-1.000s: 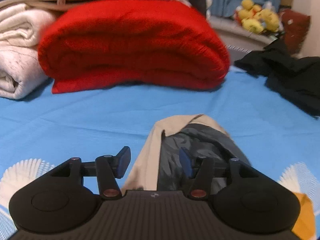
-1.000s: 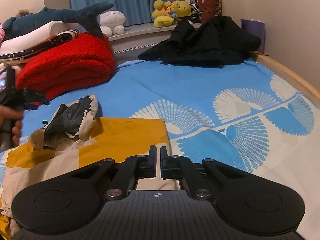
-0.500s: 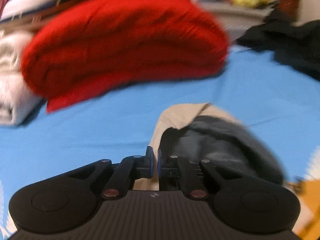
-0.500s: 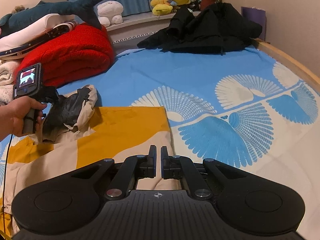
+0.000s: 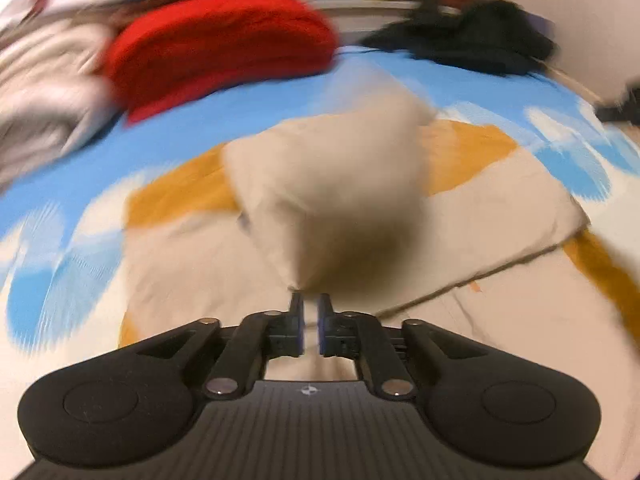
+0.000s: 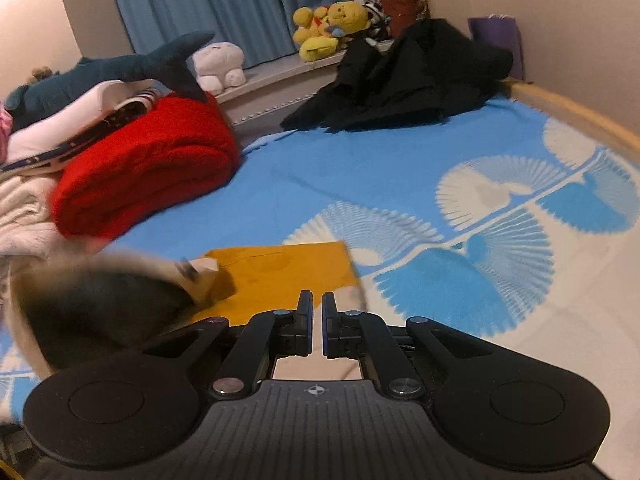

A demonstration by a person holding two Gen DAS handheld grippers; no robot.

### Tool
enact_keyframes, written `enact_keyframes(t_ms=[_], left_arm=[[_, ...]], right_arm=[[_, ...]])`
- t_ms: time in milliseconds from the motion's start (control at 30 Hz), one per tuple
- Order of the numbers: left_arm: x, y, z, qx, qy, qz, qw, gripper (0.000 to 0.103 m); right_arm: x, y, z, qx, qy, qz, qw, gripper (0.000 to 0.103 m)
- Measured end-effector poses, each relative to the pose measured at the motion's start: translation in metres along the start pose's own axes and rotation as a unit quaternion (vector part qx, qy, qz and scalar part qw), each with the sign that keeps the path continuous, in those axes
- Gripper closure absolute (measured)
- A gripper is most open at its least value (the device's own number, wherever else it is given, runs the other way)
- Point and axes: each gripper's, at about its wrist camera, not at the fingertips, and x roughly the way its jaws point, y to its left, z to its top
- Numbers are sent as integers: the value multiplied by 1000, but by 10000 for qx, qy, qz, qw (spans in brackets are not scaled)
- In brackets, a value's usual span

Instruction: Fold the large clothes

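Bedding: blue bed sheet with white fan print [image 5: 280, 92], serving as our folding surface.

Left wrist view (heavily blurred).
- Item 1: large beige and mustard-yellow cloth garment [image 5: 500, 232], spread flat on the sheet just ahead of the tool.
- Item 2: beige flap of that garment [image 5: 328, 184], raised off the rest and drawn to a point at the fingertips.
- Item 3: left gripper [image 5: 310, 300]. Its jaws have just been opening a little and stand at a narrow slit, and we judge the flap's tip to be pinched between them.
- Item 4: folded red fleece blanket [image 5: 216, 44] and heap of black clothes [image 5: 472, 44], both well apart at the far side.

Right wrist view.
- Item 5: right gripper [image 6: 317, 300], fingers closed together over the garment's near beige edge. We cannot tell whether any cloth is nipped.
- Item 6: the raised flap's dark grey lining [image 6: 100, 312], smeared at lower left, over the mustard panel.
- Item 7: blue plush shark [image 6: 120, 76] on the stacked bedding.

Hazards, as we judge them:
- A loosening left pinch could drop the flap short, leaving a crooked fold with the lining exposed.
- If the right fingers hold nothing, the garment may slide along with the pull.
- A fast swing may balloon or wrinkle the cloth.
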Motion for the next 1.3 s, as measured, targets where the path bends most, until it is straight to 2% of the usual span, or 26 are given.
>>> enact_keyframes(t_ms=[67,167,233,300,367,467,633,733,800,1033,1067,1100,1167,1300], left_arm=[[-14,17,13,-820,-203,-3,9964,85],[-10,33,25,-1737,-500,-478,9824,81],[8,33,28,-1850,-253,-401,9816,81],[26,33,33,-2039,-54,-481,9778,78],[44,41,26,-2555,241,-601,9646,64],[68,55,14,-3117,679,-833,9441,62],[89,72,-3,-3723,978,-853,9190,62],[94,76,-7,-3957,1056,-893,9079,62],[95,77,-7,-4002,1064,-911,9057,62],[94,66,-6,-3884,1057,-1003,9099,65],[94,65,-6,-3848,1056,-1020,9112,73],[95,64,-5,-3821,1051,-1005,9126,76],[92,62,-2,-3755,943,-818,9184,98],[77,59,7,-3568,589,-703,9297,102]], right_arm=[[0,7,-4,13,47,143,9999,99],[2,18,-12,30,149,368,9992,97],[6,25,-17,66,279,541,9981,97],[11,30,-23,176,465,705,9963,97],[21,35,-29,343,717,859,9931,97],[38,43,-40,549,1104,1013,9872,92],[64,61,-61,764,1688,1190,9755,83],[77,69,-74,862,2019,1225,9679,80],[83,74,-81,883,2194,1253,9635,80],[89,82,-93,661,2445,1206,9598,80],[88,82,-93,637,2433,1191,9605,82],[88,83,-93,614,2419,1194,9610,86],[87,85,-92,554,2401,1233,9613,93],[85,84,-90,570,2306,1338,9621,101]])
